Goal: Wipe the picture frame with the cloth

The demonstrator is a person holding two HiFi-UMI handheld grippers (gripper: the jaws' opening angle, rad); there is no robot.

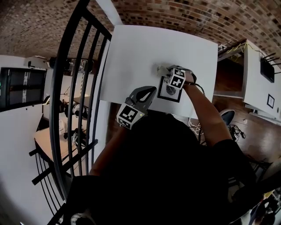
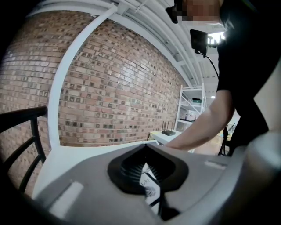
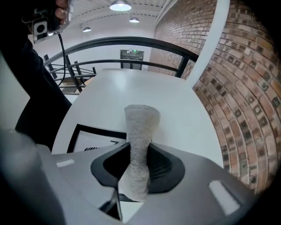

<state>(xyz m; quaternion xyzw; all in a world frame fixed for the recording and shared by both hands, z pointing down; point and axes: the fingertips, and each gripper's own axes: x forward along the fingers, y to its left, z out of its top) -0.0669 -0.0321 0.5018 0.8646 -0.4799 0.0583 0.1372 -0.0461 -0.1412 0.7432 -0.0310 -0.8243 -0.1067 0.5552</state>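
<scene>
A black picture frame (image 1: 169, 90) with a white print lies flat near the front edge of the white table (image 1: 140, 52). My right gripper (image 1: 167, 71) is over the frame's far edge, shut on a grey cloth (image 1: 160, 69). In the right gripper view the cloth (image 3: 140, 127) sticks up and out between the jaws, with the frame (image 3: 88, 136) to the lower left. My left gripper (image 1: 147, 92) hovers at the frame's left side, its jaws together and nothing in them. Through its pads a bit of the frame (image 2: 149, 186) shows.
A black railing (image 1: 74, 88) runs along the table's left side, with a drop to a lower floor beyond it. A brick wall (image 1: 175, 13) stands behind the table. A white desk (image 1: 254, 79) and an office chair (image 1: 228, 116) are at the right.
</scene>
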